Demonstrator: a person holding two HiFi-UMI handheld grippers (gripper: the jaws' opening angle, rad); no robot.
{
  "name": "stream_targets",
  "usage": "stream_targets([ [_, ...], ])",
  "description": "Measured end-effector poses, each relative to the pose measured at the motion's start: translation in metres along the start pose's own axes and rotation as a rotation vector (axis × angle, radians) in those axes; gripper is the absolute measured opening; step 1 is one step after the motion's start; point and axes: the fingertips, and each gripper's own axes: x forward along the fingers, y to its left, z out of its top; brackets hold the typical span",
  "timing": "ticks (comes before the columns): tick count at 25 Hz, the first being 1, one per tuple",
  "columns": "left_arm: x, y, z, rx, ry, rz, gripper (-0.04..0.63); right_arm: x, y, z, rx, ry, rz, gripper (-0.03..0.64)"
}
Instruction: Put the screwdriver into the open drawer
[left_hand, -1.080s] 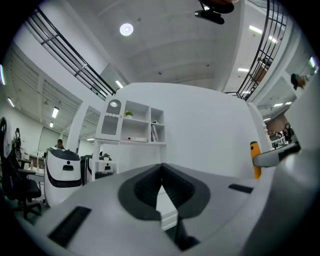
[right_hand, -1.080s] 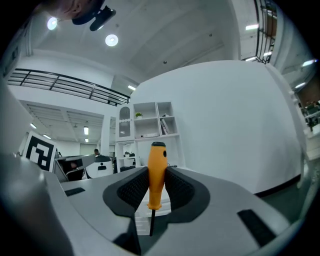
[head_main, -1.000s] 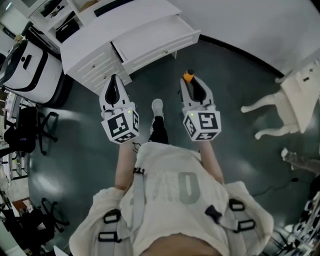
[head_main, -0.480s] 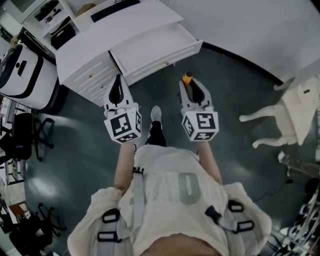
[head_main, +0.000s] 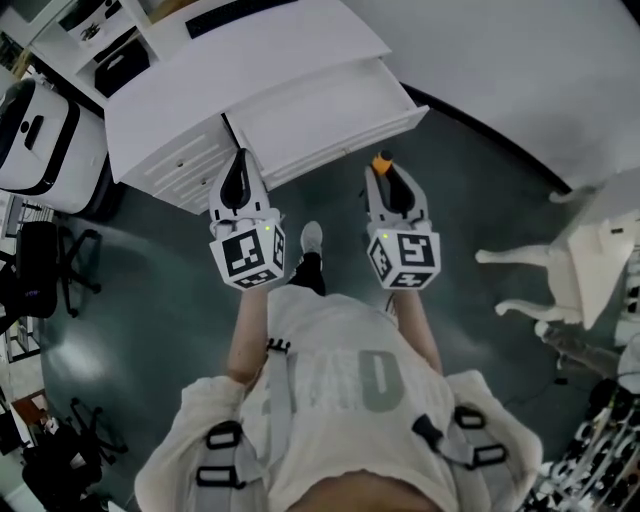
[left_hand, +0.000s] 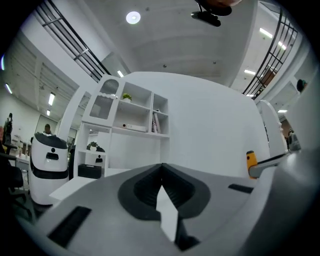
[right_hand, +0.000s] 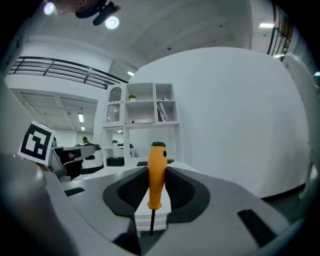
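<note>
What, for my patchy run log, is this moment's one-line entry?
right gripper: shut on screwdriver | left gripper: shut, empty | drawer: open, ahead | screwdriver not yet in drawer

The person wears a loose cream short-sleeved top (head_main: 330, 330) with a large grey mark on the front, grey straps (head_main: 275, 390) with black buckles (head_main: 222, 433), dark trousers (head_main: 310, 272) and a white shoe (head_main: 312, 238). The left gripper (head_main: 237, 157) and right gripper (head_main: 386, 172) have light grey shells with black ribbed lining. Each carries a cube (head_main: 247, 257) of black-and-white square markers with a small green light.
</note>
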Motion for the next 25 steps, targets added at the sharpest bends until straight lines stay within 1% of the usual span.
stream_targets([
  [2,0.016,0.006,-0.004,-0.015,-0.001,0.004,0.005,0.019,-0.003,0.004,0.001,0.008,0.006,0.103],
  [6,0.052,0.022,-0.006,0.002,0.0,0.015,0.005,0.058,-0.007,0.006,0.011,0.036,0.011,0.103],
  [11,0.104,0.036,-0.009,-0.014,0.008,0.016,0.005,0.106,-0.009,0.009,0.022,0.064,0.019,0.103],
  [17,0.159,0.033,-0.013,0.006,0.021,-0.026,0.005,0.154,-0.02,0.009,0.062,0.09,-0.003,0.103],
  [21,0.185,0.028,-0.007,-0.022,0.012,-0.051,0.005,0.177,-0.026,0.012,0.089,0.096,-0.006,0.103],
  [25,0.199,0.025,-0.002,-0.03,0.007,-0.042,0.005,0.192,-0.028,0.011,0.105,0.109,0.008,0.103],
])
